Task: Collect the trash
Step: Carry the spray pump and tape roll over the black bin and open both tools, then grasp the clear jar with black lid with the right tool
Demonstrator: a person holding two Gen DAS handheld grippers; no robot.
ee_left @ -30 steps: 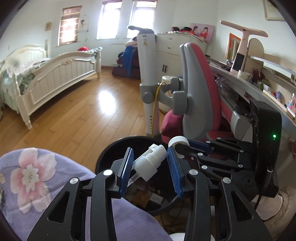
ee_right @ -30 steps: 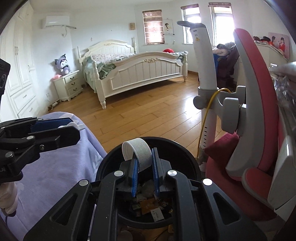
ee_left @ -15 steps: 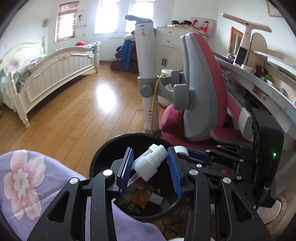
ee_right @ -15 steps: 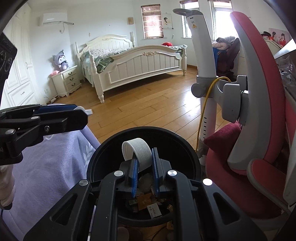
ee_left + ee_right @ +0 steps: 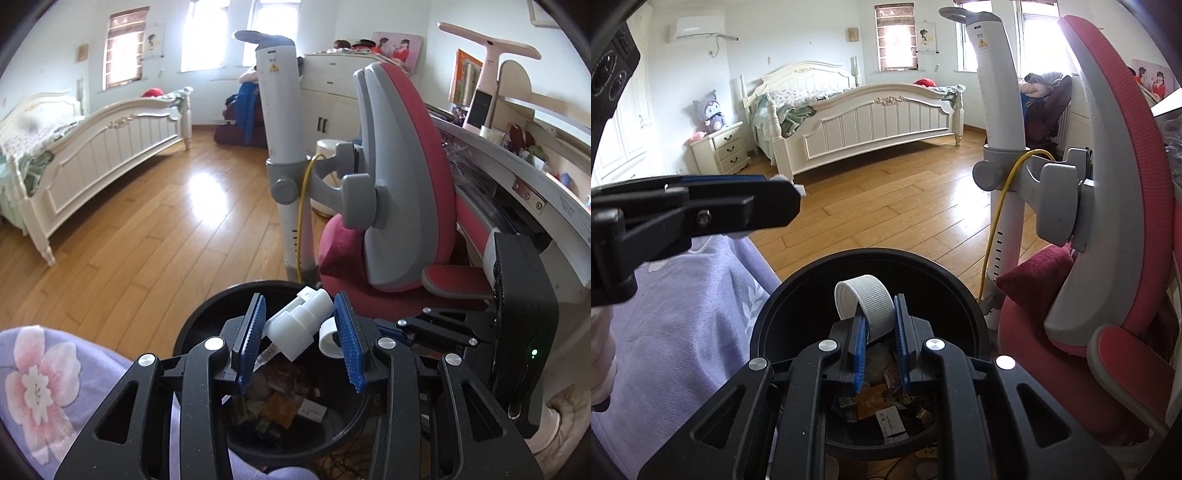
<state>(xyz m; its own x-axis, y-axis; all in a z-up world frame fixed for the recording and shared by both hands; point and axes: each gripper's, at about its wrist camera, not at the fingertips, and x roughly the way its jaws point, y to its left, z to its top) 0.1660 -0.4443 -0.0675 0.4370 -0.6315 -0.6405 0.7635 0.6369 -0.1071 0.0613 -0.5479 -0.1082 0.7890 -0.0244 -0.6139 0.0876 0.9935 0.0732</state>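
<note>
While no label reads, tongs [image 5: 299,339] grip a pump [image 5: 299,321].

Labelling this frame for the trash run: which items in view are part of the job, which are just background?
In the job:
- left claw, shut on white pump spray head
- right claw, shut on white ribbed cap
- black bin, scraps inside

Lying about:
- pink chair
- white bed
- purple flowered fabric
- plush toy on nightstand
</note>
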